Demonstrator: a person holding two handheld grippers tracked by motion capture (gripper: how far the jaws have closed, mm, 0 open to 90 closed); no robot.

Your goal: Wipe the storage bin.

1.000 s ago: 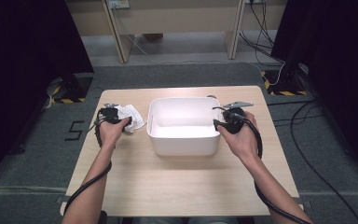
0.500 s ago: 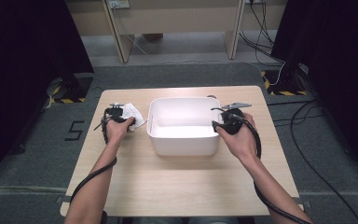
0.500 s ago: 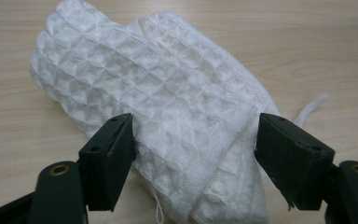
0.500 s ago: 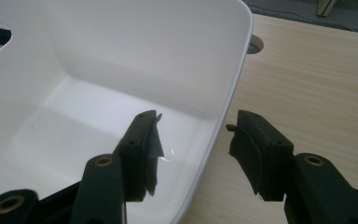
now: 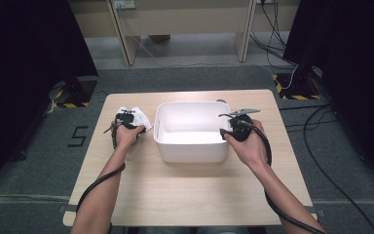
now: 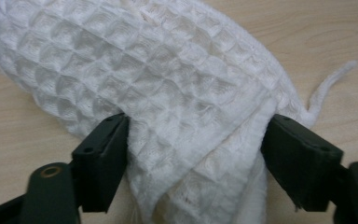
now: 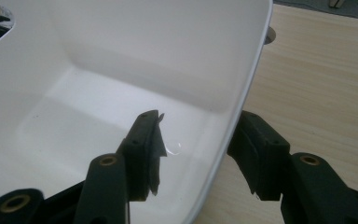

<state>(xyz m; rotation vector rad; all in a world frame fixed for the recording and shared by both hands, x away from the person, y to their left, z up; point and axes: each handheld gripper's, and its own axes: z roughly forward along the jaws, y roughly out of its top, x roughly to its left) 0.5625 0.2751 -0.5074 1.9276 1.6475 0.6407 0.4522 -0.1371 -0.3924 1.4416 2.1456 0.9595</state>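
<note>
While the cloth [image 6: 168,93] lies on the bench [image 5: 185,195], straddled by wide-open left jaws, the tub [image 5: 191,146] wall sits ungripped between right jaws; transfer remains.

We see cloth [image 6: 168,98] cut off at top and bottom edges, near part hidden below left gripper [image 6: 196,154] fingers [image 6: 103,158]. Tub [image 7: 121,84] wall hides whether right gripper [image 7: 198,154] fingers [image 7: 142,149] press.
</note>
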